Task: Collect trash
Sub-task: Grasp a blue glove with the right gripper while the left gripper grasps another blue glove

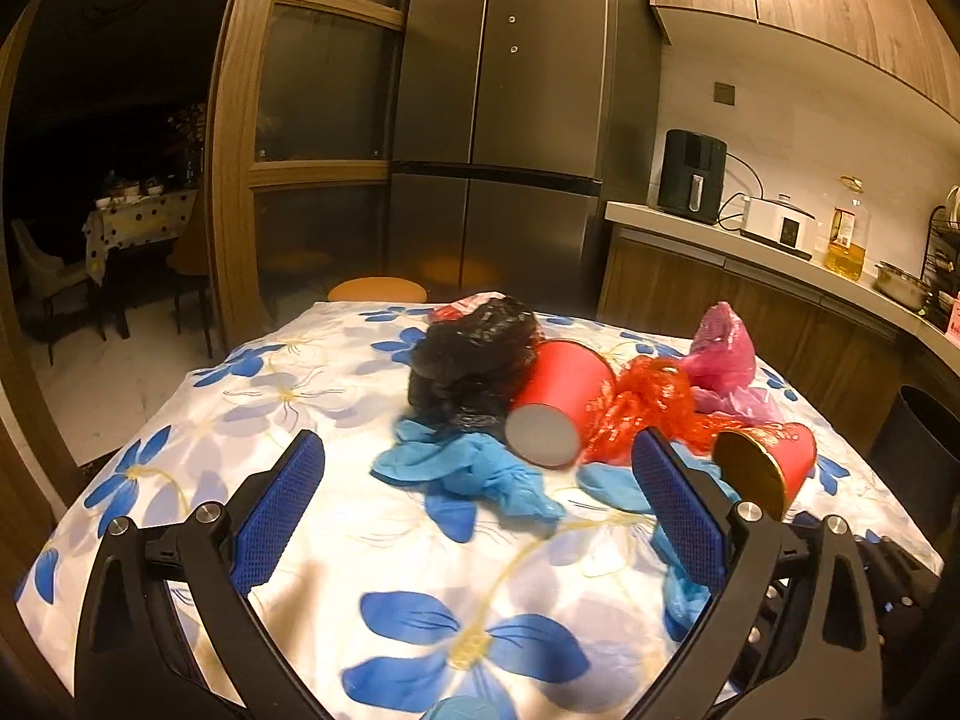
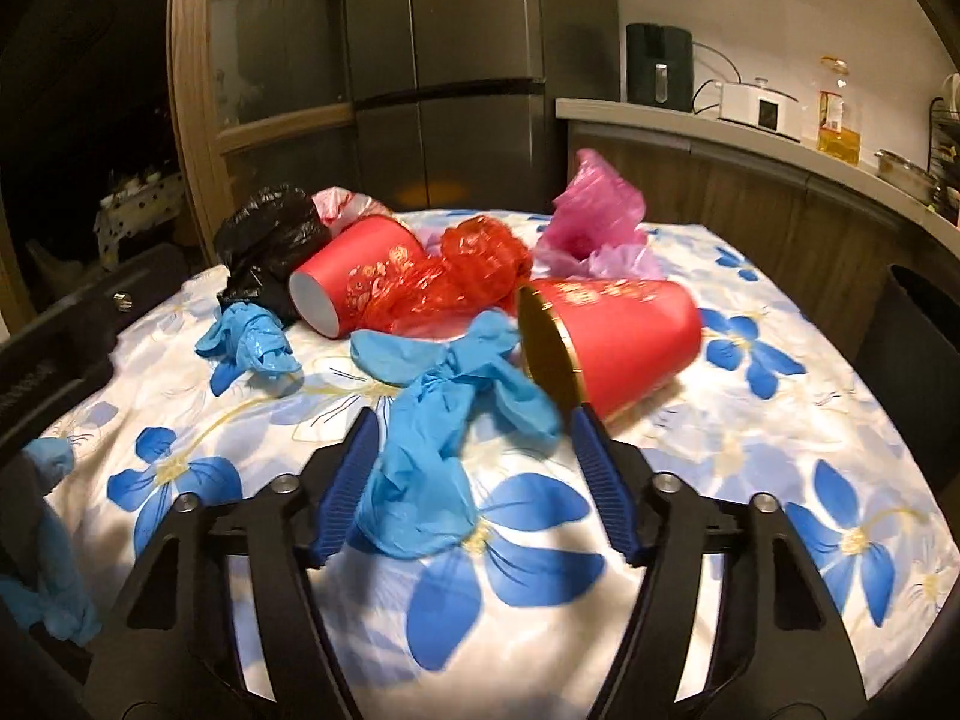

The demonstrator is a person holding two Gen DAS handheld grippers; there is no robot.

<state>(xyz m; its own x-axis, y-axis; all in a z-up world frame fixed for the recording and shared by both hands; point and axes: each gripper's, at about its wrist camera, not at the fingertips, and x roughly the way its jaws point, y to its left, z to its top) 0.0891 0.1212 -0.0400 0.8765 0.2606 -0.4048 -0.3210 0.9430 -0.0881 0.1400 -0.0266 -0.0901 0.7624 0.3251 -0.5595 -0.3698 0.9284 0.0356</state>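
Observation:
A heap of trash lies on the flowered tablecloth [image 1: 420, 570]: a black bag [image 1: 474, 354], two red paper cups on their sides [image 1: 561, 390] [image 1: 774, 462], a crumpled red bag [image 1: 648, 402] and a pink bag [image 1: 723, 348]. A blue glove [image 1: 480, 474] lies just ahead of my left gripper [image 1: 477, 438], which is wide open and holds nothing. My right gripper [image 2: 473, 414] is open around another blue glove [image 2: 432, 438]. That glove lies between the pads and is not pinched. The gold-rimmed cup [image 2: 624, 330] rests just beyond the right fingertip.
A dark bin [image 2: 918, 330] stands on the floor right of the table. Behind it runs a kitchen counter [image 1: 780, 252] with appliances and an oil bottle. A fridge and an orange stool [image 1: 378, 290] are past the far edge. A third blue glove [image 2: 246, 336] lies beside the black bag [image 2: 270, 234].

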